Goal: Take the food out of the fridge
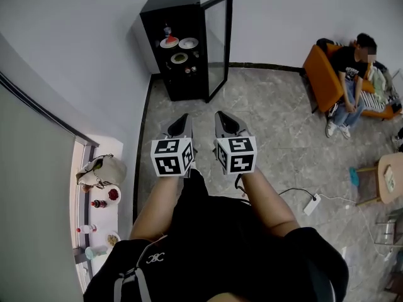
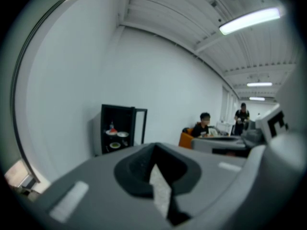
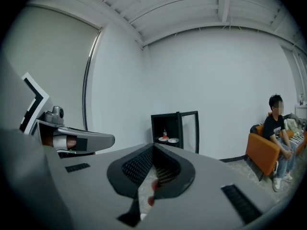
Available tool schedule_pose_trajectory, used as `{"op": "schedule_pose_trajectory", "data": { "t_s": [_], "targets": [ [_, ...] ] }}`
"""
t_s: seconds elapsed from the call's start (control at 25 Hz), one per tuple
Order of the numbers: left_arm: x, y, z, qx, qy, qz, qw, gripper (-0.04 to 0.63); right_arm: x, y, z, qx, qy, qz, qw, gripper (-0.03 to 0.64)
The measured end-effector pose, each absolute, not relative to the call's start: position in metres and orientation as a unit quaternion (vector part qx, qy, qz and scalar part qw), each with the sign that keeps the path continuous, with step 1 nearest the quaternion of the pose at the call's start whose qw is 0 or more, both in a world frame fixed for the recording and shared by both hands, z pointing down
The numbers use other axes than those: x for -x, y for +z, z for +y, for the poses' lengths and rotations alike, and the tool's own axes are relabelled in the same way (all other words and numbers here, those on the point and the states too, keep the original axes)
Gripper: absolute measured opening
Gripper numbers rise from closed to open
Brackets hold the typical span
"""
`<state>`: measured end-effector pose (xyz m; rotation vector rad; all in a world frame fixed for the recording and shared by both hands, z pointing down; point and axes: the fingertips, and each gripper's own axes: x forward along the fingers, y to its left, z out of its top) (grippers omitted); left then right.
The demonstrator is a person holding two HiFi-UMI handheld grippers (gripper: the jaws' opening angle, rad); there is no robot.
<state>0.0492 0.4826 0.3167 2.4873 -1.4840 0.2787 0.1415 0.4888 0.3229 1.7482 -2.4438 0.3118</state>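
Observation:
A black fridge (image 1: 179, 43) stands against the far wall with its glass door (image 1: 217, 43) swung open to the right. On its shelves sit a plate with red food (image 1: 169, 42), a white plate (image 1: 188, 43) and a bowl-like dish (image 1: 179, 58) below them. My left gripper (image 1: 182, 121) and right gripper (image 1: 223, 119) are side by side over the floor, well short of the fridge, both shut and empty. The fridge (image 2: 117, 128) shows small and distant in the left gripper view past the shut left gripper (image 2: 154, 150). The right gripper view has the fridge (image 3: 168, 133) beyond the right gripper (image 3: 153, 150).
A person (image 1: 349, 80) sits on an orange chair (image 1: 321, 74) at the right wall. A narrow ledge (image 1: 101, 219) at the left holds a bag (image 1: 101, 168) and small items. A power strip (image 1: 312, 204) with its cable lies on the floor, near a wooden table (image 1: 390, 178).

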Motion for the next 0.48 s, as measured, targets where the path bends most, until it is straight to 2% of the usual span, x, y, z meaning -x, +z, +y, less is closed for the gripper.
{"op": "schedule_pose_trajectory", "data": {
  "t_s": [0.24, 0.48],
  "targets": [
    [-0.046, 0.317, 0.417, -0.849, 0.082, -0.508, 0.121, 0.000, -0.140, 0.325, 0.428, -0.577, 0.099, -0.808, 0.056, -0.006],
    [-0.032, 0.333, 0.339, -0.844, 0.078, -0.511, 0.145, 0.000, -0.120, 0.329, 0.359, -0.578, 0.047, -0.811, 0.082, -0.006]
  ]
}}
